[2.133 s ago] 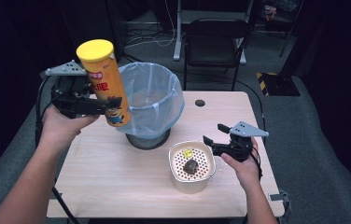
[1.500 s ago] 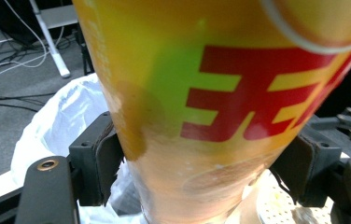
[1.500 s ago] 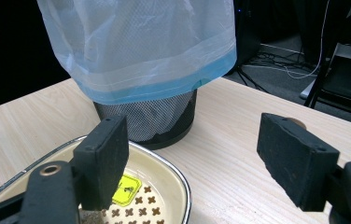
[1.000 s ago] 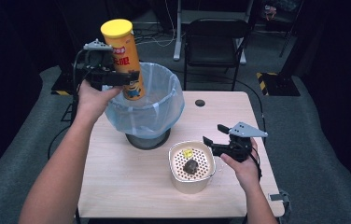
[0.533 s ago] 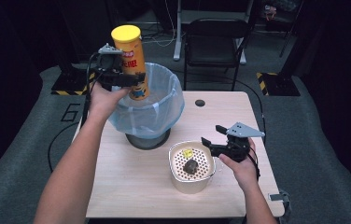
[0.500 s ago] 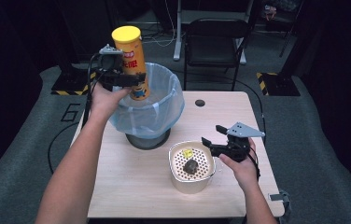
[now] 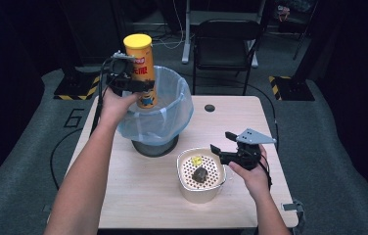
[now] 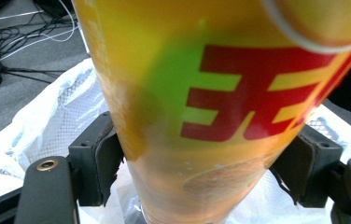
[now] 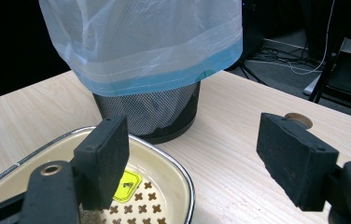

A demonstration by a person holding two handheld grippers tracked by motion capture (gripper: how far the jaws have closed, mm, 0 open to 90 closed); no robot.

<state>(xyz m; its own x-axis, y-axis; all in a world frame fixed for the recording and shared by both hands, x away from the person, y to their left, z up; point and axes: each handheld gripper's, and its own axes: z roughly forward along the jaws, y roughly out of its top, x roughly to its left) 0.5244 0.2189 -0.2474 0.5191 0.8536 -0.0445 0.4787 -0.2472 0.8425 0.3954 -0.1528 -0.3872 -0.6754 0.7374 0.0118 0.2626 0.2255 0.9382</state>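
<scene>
Yellow cardboard tube [image 7: 141, 73] | cylindrical, glossy | clamped in left tongs [image 7: 132, 84]

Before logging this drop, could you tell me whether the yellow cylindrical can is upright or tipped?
Nearly upright: the yellow cylindrical can stands lid-up in the left gripper.

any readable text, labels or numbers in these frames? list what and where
"天": large red character on the yellow canister clamped in the left gripper, cut off at the frame edge in the left gripper view.
"6": painted on the grey floor left of the table, high view.
Smaller print and a cartoon picture on the canister: too small to read.
Yellow tag in the cream perforated tray: dark mark, unreadable.
</scene>
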